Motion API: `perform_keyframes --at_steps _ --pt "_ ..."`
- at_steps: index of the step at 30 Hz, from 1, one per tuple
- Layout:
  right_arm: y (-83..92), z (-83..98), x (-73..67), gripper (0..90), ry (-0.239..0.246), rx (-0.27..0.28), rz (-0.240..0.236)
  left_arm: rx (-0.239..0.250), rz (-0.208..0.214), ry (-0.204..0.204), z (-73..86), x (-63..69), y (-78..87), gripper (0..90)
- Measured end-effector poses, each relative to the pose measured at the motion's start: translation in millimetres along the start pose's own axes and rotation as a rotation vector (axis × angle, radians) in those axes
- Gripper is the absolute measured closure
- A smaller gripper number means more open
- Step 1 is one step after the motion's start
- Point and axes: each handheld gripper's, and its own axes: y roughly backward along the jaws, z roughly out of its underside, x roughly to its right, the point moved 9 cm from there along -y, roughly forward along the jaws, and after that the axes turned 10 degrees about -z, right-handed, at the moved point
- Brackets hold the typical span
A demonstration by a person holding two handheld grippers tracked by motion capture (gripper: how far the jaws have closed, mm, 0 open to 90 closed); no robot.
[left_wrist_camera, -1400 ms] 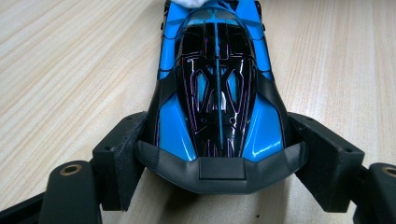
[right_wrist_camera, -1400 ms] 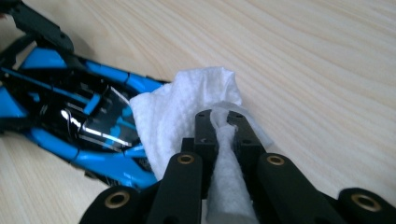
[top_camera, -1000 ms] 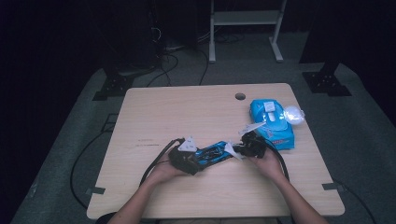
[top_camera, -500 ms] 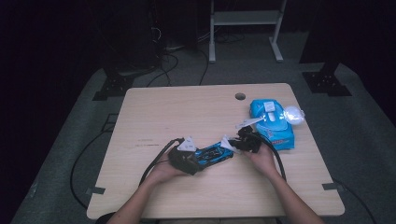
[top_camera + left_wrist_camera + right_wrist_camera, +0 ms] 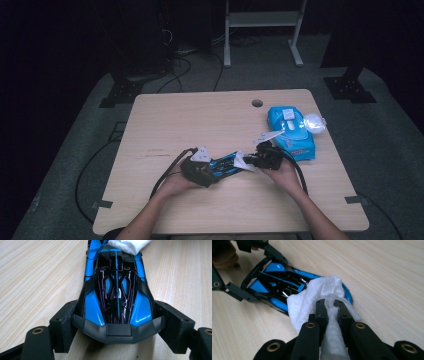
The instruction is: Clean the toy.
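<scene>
A blue and black toy car [image 5: 226, 165] lies on the wooden table [image 5: 200, 120]. My left gripper [image 5: 212, 171] is shut on it, and in the left gripper view the pads [image 5: 62, 322] press both sides of the car [image 5: 117, 290] at its near end. My right gripper [image 5: 330, 307] is shut on a bunched white wipe [image 5: 317, 295]. The wipe lies over the far end of the car [image 5: 279, 282]. In the high view the right gripper [image 5: 252, 162] meets the car from the right, with the wipe [image 5: 241, 161] between them.
A blue pack of wipes [image 5: 292, 131] lies at the table's right side, with a crumpled clear wrapper [image 5: 315, 121] beside it. A round cable hole [image 5: 257, 103] sits near the far edge. Cables trail off the table's left side to the floor.
My right gripper has shifted a little with the wipe over the car's end. The left gripper and the car have stayed put.
</scene>
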Motion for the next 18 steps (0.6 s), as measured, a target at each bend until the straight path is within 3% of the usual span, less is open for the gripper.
perform_keyframes --at_steps 1,3,11,18 --pt "-0.9 0.7 -0.3 81.9 -0.001 0.004 -0.005 -0.015 0.003 -0.001 1.0 -0.7 1.3 23.6" --pt "-1.9 1.8 -1.6 81.9 -0.015 0.014 -0.029 -0.031 0.029 0.041 1.9 -0.4 2.8 20.3" --pt "-1.2 6.0 -4.0 81.9 0.046 -0.018 -0.021 0.015 0.125 0.196 -3.8 -6.4 16.4 18.5" --pt "0.4 7.8 -2.3 82.0 0.042 -0.029 -0.024 0.004 0.141 0.275 1.6 -16.5 22.6 23.7"
